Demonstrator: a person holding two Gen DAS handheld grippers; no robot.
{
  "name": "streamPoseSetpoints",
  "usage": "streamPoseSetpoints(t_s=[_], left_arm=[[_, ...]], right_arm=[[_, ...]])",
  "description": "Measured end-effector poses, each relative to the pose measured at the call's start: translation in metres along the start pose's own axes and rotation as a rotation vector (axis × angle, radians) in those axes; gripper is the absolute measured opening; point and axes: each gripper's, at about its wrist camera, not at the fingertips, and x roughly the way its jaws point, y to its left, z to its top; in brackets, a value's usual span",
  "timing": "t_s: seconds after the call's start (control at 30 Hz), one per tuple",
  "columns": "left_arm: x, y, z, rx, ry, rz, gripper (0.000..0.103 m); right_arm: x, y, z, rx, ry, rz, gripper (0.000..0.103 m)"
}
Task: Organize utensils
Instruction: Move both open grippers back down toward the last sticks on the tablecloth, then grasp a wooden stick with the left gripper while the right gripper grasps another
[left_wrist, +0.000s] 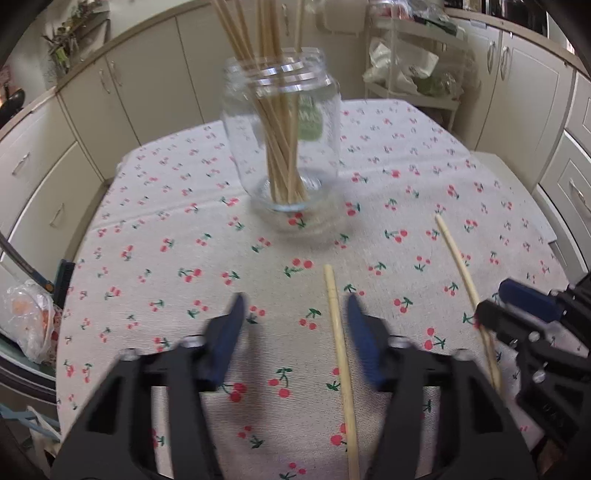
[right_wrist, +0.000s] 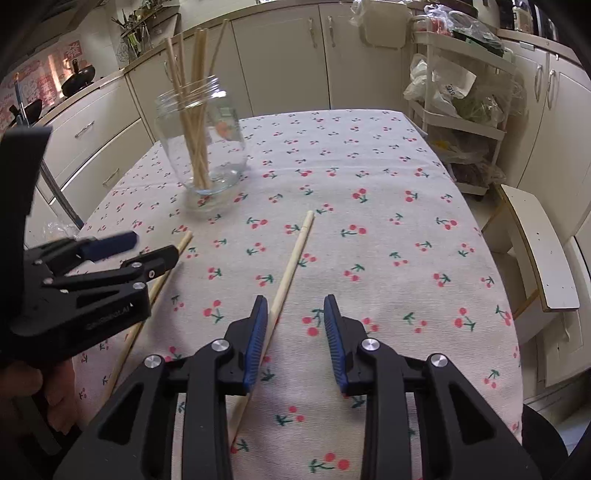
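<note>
A clear glass jar (left_wrist: 314, 158) (right_wrist: 229, 155) holding several wooden chopsticks stands upright on the cherry-print tablecloth (left_wrist: 166, 229). Two loose chopsticks lie in front of it. One chopstick (left_wrist: 337, 332) lies between the jaws of my left gripper (left_wrist: 295, 306), close to the right finger; the jaws stand apart and open. The right wrist view shows that left gripper (right_wrist: 153, 245) over the same chopstick (right_wrist: 184, 240). The other chopstick (right_wrist: 295, 251) (left_wrist: 458, 258) runs under the left finger of my right gripper (right_wrist: 295, 314), which is open. The right gripper (left_wrist: 493, 297) appears at the edge of the left wrist view.
Cream kitchen cabinets (left_wrist: 140, 92) surround the table. A white wire cart (right_wrist: 461, 110) stuffed with bags stands at the far right corner, with a white stool (right_wrist: 543, 258) beside the table's right edge. A plastic bag (left_wrist: 29, 321) sits off the left edge.
</note>
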Motion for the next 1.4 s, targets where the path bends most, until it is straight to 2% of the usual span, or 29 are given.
streamPoseSetpoints(t_s=[0.1,0.2,0.37,0.4,0.43,0.57,0.73,0.93,1.13,1.2,1.23,1.3,1.4], left_arm=[[0.002,0.001,-0.001,0.022,-0.010,-0.022,0.007],[0.002,0.008,0.000,0.045,-0.007,-0.022,0.005],[0.003,0.046,0.007,-0.009,-0.001,-0.071,0.005],[0.004,0.055,0.008,-0.029,0.004,-0.085,0.005],[0.005,0.061,0.010,-0.035,0.011,-0.098,0.005],[0.007,0.071,0.011,-0.029,0.032,-0.118,0.005],[0.011,0.070,0.011,-0.038,0.050,-0.116,0.006],[0.012,0.058,0.012,-0.003,0.050,-0.053,0.010],[0.011,0.057,0.013,-0.016,0.055,-0.040,0.011],[0.011,0.057,0.012,-0.018,0.052,-0.033,0.016],[0.011,0.058,0.012,-0.020,0.050,-0.027,0.018],[0.011,0.061,0.010,-0.033,0.046,-0.015,0.027],[0.011,0.066,0.009,-0.047,0.038,-0.014,0.031]], right_arm=[[0.002,-0.002,0.004,-0.001,0.004,-0.001,0.032],[0.008,0.003,0.011,-0.017,0.011,0.005,0.032],[0.022,0.020,0.022,-0.067,0.025,-0.007,0.033],[0.024,0.024,0.023,-0.082,0.024,-0.006,0.023],[0.026,0.028,0.024,-0.108,0.034,0.012,0.008],[0.026,0.032,0.027,-0.138,0.054,0.063,0.007],[0.029,0.018,0.032,-0.071,0.088,0.084,0.007],[0.034,0.033,0.035,-0.163,0.097,0.034,0.007],[0.036,0.036,0.037,-0.198,0.116,0.018,0.007],[0.036,0.036,0.039,-0.192,0.131,0.020,0.008],[0.037,0.037,0.040,-0.196,0.134,0.025,0.012],[0.037,0.039,0.040,-0.208,0.129,0.017,0.014],[0.038,0.041,0.039,-0.216,0.114,0.007,0.014]])
